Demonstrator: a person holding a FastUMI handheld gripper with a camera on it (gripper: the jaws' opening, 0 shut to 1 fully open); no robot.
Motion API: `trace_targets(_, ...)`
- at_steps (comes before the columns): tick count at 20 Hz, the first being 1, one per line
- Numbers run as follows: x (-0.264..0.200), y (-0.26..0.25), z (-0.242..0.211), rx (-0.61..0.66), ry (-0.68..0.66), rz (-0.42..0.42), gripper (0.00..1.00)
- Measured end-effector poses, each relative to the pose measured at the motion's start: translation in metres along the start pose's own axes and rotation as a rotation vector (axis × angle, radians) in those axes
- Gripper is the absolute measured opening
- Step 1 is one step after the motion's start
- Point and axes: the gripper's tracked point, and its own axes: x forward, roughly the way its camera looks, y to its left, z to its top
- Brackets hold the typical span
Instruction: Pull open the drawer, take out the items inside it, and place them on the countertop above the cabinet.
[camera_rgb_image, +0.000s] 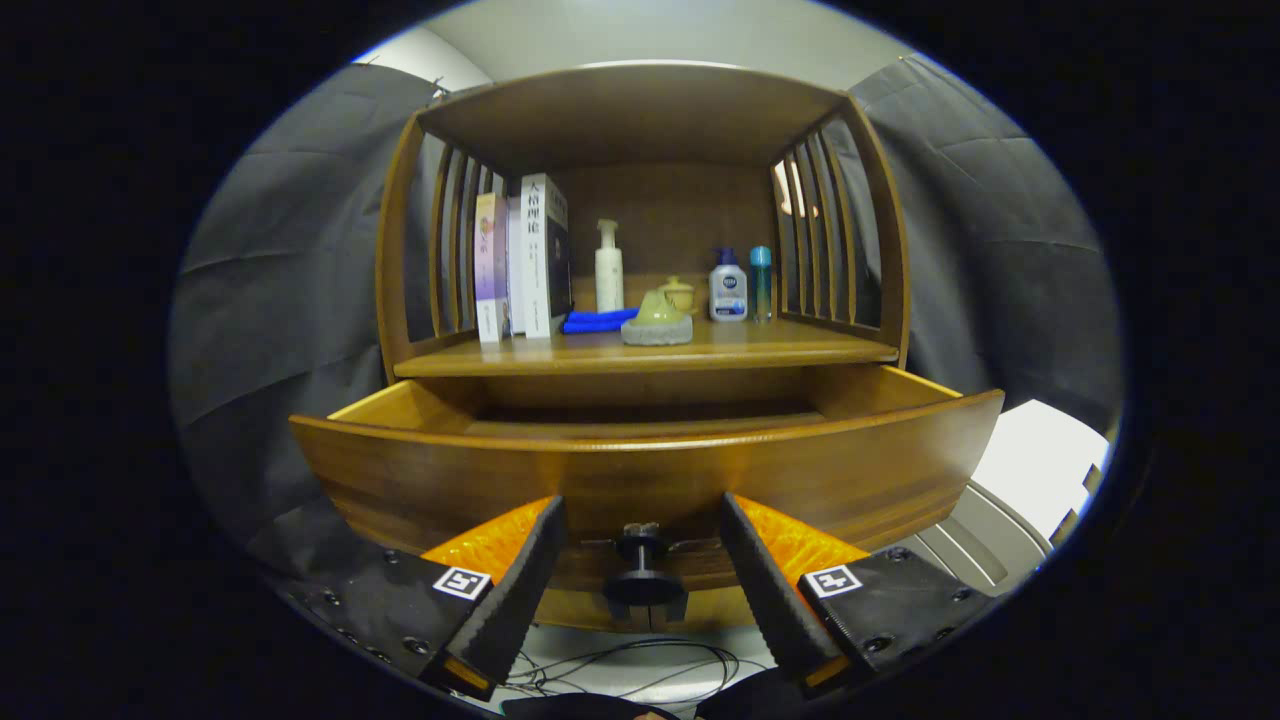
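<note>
The wooden drawer (640, 470) of the cabinet is pulled out toward me; its curved front panel stands just beyond my fingers. Its dark round knob (641, 570) sits in the gap between my two fingers, touched by neither. My gripper (642, 520) is open, with the fingertips (545, 520) close to the drawer front. The drawer's inside is hidden behind its front panel, so its contents cannot be seen. Above the drawer runs the wooden countertop (800, 350).
On the countertop stand several books (525, 260) at the left, a blue cloth (595, 320), a green lidded dish (657, 320), a white pump bottle (609, 266), a small jar (680, 292) and two bottles (740, 285). Slatted sides and a roof enclose it. Cables (640, 665) lie below.
</note>
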Motion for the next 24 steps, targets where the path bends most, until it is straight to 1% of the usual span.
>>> trace_targets(11,0.059,0.004,0.011,0.006,0.006,-0.018,0.98)
trace_targets(16,0.086,0.003,0.016,0.009,0.006,-0.013,0.98)
trace_targets(24,0.118,0.002,0.024,0.008,0.000,-0.014,0.98)
